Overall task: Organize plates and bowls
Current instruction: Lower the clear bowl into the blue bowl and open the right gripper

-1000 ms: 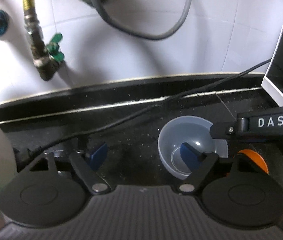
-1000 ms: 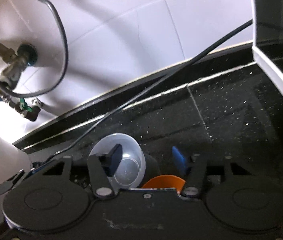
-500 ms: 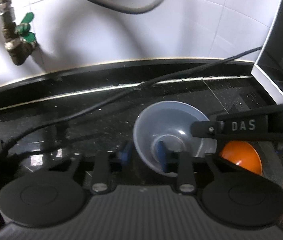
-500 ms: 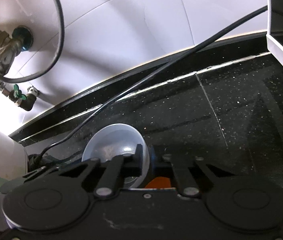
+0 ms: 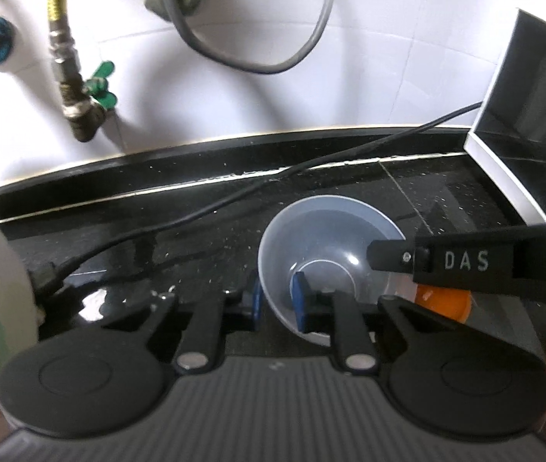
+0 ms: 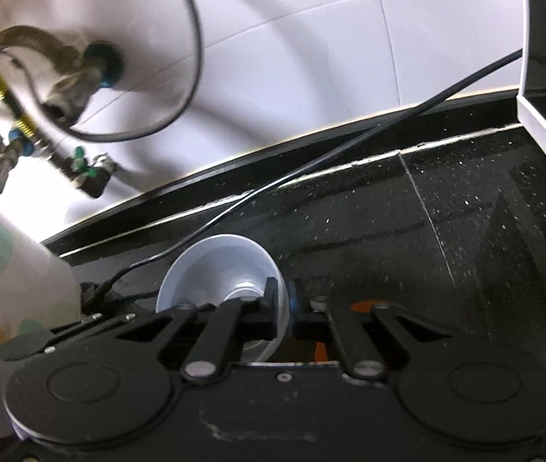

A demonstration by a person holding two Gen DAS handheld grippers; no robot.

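Clear bowl (image 5: pixel 326 238) pinched at opposite rims by both hand-held grippers.

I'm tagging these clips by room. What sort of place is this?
Most likely a home kitchen: a black speckled counter against a white tiled wall, water valves on that wall, and a clear bowl and an orange bowl on the counter.
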